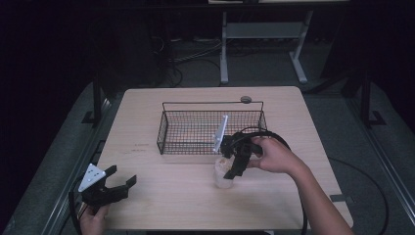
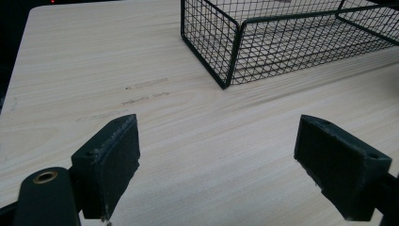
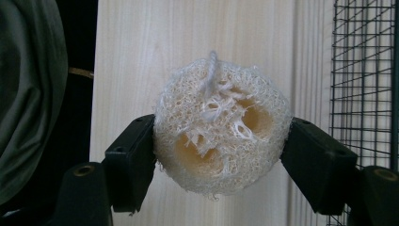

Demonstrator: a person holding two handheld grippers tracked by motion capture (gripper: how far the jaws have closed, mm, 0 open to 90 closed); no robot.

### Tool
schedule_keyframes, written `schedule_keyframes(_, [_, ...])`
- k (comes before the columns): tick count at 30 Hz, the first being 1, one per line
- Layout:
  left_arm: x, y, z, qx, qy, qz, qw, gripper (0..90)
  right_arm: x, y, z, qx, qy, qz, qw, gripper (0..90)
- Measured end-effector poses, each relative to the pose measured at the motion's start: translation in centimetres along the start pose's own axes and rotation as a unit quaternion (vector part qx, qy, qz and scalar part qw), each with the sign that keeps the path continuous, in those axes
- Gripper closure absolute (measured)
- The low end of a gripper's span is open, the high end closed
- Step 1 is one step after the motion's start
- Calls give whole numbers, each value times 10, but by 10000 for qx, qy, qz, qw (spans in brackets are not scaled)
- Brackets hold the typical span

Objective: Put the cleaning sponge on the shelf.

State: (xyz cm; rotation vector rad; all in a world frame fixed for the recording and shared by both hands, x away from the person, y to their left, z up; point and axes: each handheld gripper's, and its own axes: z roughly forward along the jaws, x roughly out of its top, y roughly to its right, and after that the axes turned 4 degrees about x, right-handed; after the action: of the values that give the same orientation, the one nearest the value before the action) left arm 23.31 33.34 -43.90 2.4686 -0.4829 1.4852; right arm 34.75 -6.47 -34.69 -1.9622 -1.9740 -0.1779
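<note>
The counter (image 2: 188, 141) is pale wood-grain, matt and smooth, with faint scuffs. The basket (image 2: 263, 42) is thin black wire mesh, metal by its look. The loofah (image 3: 219, 127) is coarse, fibrous and cream, open-pored with loose strands. The fingers (image 2: 113, 165) are matt black plastic with slightly rough faces.
</note>
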Motion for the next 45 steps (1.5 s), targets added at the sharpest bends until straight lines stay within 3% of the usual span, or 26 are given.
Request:
schedule_keyframes(15, [0, 1, 1, -22, -1, 37, 10000, 139, 4, 13, -19, -34, -63, 81, 9999, 284])
schedule_keyframes(18, [0, 1, 2, -47, -40, 61, 10000, 140, 3, 16, -23, 25, 28, 133, 9999, 284])
schedule_keyframes(30, [0, 0, 1, -33, 6, 20, 10000, 139, 5, 27, -35, -74, -92, 228, 9997, 284])
schedule_keyframes(36, [1, 2, 2, -49, -14, 44, 10000, 139, 7, 32, -44, -76, 84, 238, 9997, 285])
schedule_keyframes(45, [1, 0, 1, -29, 1, 53, 10000, 140, 13, 41, -55, -148, 14, 253, 9996, 284])
